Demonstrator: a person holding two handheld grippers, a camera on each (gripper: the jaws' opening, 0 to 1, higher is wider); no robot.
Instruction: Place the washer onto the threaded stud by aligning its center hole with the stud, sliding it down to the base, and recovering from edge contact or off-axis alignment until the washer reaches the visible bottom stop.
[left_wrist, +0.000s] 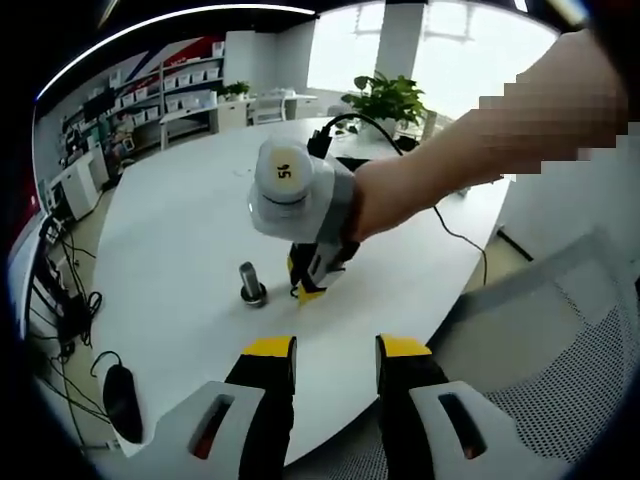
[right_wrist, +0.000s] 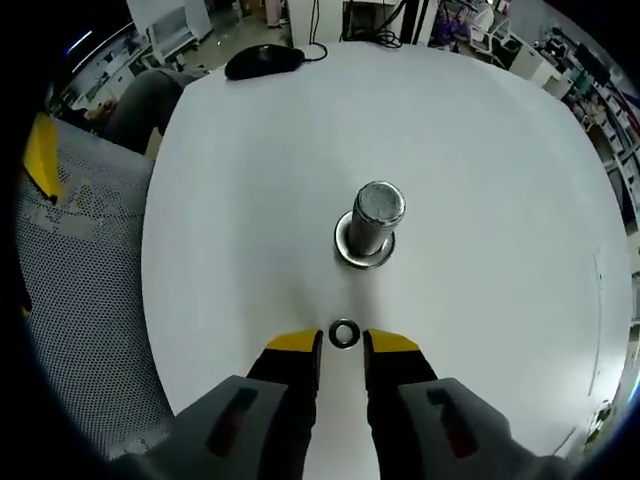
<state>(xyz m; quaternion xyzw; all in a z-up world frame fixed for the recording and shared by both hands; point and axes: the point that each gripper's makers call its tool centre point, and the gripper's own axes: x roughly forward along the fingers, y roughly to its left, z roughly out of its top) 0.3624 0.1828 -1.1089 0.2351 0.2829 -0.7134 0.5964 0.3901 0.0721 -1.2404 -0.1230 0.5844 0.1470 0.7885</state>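
In the left gripper view, the left gripper (left_wrist: 336, 348) hangs above the near edge of the white desk (left_wrist: 180, 230), its yellow-tipped jaws standing apart with nothing between them. Beyond them the threaded stud (left_wrist: 250, 282) stands upright on its round base on the desk. Just beside the stud, the right gripper (left_wrist: 305, 285) points down at the desk surface, held by a person's hand (left_wrist: 375, 195). A black mouse (left_wrist: 122, 398) lies near the desk edge, well apart from the stud.

In the right gripper view, the right gripper (right_wrist: 342, 343) has its jaws narrowly apart, and the washer (right_wrist: 344, 333) lies flat on the desk (right_wrist: 500, 200) between their tips. Whether the jaws touch it I cannot tell. The stud (right_wrist: 375, 225) stands near the washer, not touching it. A mesh chair (right_wrist: 80, 290) sits beside the desk, well apart from the stud.
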